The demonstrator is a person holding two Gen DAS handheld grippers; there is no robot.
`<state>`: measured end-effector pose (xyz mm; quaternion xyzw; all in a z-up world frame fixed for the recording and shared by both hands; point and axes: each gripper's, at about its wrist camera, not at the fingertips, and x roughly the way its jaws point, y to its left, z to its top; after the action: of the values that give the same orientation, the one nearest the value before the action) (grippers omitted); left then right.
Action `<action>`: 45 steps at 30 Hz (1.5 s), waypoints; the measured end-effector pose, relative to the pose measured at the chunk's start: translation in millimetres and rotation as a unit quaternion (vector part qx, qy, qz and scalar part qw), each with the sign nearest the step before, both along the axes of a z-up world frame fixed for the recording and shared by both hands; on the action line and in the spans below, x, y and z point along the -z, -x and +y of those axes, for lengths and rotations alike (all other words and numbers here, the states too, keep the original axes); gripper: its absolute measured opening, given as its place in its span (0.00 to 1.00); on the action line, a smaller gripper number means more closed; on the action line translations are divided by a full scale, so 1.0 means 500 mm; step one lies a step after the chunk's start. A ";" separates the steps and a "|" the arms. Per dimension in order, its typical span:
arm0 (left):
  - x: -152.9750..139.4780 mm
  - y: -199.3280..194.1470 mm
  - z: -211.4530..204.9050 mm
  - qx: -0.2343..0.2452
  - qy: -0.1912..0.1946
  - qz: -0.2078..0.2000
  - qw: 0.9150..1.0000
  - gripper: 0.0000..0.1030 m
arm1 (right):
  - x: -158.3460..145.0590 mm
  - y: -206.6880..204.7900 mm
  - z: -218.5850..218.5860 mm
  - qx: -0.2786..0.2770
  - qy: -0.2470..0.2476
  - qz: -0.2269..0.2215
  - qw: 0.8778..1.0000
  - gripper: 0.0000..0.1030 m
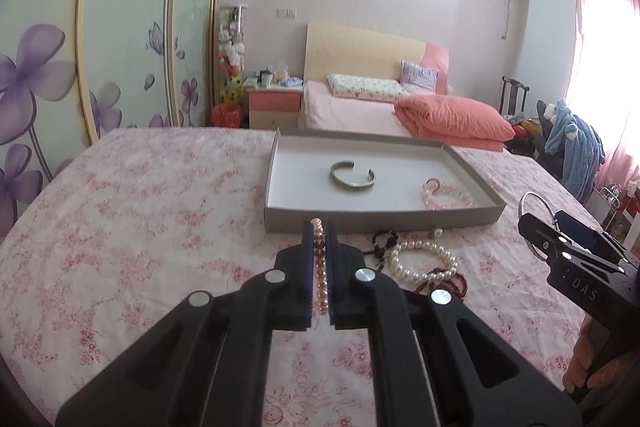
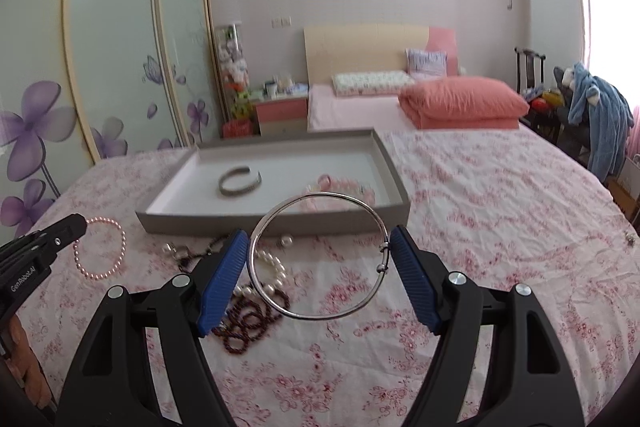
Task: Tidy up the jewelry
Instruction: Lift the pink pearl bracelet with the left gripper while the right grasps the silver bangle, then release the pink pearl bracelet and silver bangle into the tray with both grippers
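Two bits of writing are readable to me: "DAS" on the black body of my right gripper (image 1: 560,227), and "GenRobot.AI" on the body of my left gripper (image 2: 78,227).

My left gripper (image 1: 319,227) has its blue pads pressed together on a pink pearl bracelet (image 1: 319,267), which hangs in the air just near of the tray's front wall. My right gripper (image 2: 318,247) stands wide, its two pads bearing on opposite sides of a thin silver bangle (image 2: 316,255), holding it clear of the floral pink bedspread (image 2: 500,207).

To the right, the bedspread lies bare out to its edge. A shallow grey cardboard tray (image 1: 384,217) sits farther out, holding a silver cuff bracelet (image 1: 352,177) and a pale pink bead bracelet (image 1: 446,197). Near the tray's front lie a white pearl bracelet (image 1: 424,259) and dark red bead strands (image 2: 248,323).
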<state>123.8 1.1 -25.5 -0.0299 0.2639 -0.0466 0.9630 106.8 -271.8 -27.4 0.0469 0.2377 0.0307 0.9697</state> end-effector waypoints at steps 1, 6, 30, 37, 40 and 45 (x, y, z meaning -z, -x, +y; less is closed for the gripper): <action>-0.004 0.003 -0.001 0.000 0.000 -0.004 1.000 0.06 | -0.004 0.004 0.001 0.001 0.000 -0.010 1.000 0.71; -0.029 0.011 -0.013 -0.004 -0.013 -0.031 0.999 0.06 | -0.031 0.026 0.012 0.008 0.010 -0.063 0.998 0.71; -0.099 -0.037 -0.063 0.020 -0.028 -0.086 0.996 0.06 | -0.099 0.008 0.012 0.031 0.017 -0.150 0.988 0.71; -0.100 -0.081 -0.066 0.023 -0.023 -0.086 0.996 0.06 | -0.099 -0.031 0.013 0.035 0.016 -0.151 0.988 0.71; -0.093 -0.115 -0.068 0.020 -0.023 -0.082 0.996 0.06 | -0.090 -0.064 0.015 0.038 0.015 -0.142 0.989 0.71; -0.067 -0.178 -0.075 0.020 -0.019 -0.067 0.997 0.06 | -0.051 -0.148 0.013 0.036 0.005 -0.097 0.995 0.71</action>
<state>212.6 -36.2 7.9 -0.0034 0.1999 -0.0631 0.9778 180.7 -265.5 -2.0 0.0472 0.1409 -0.0006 0.9889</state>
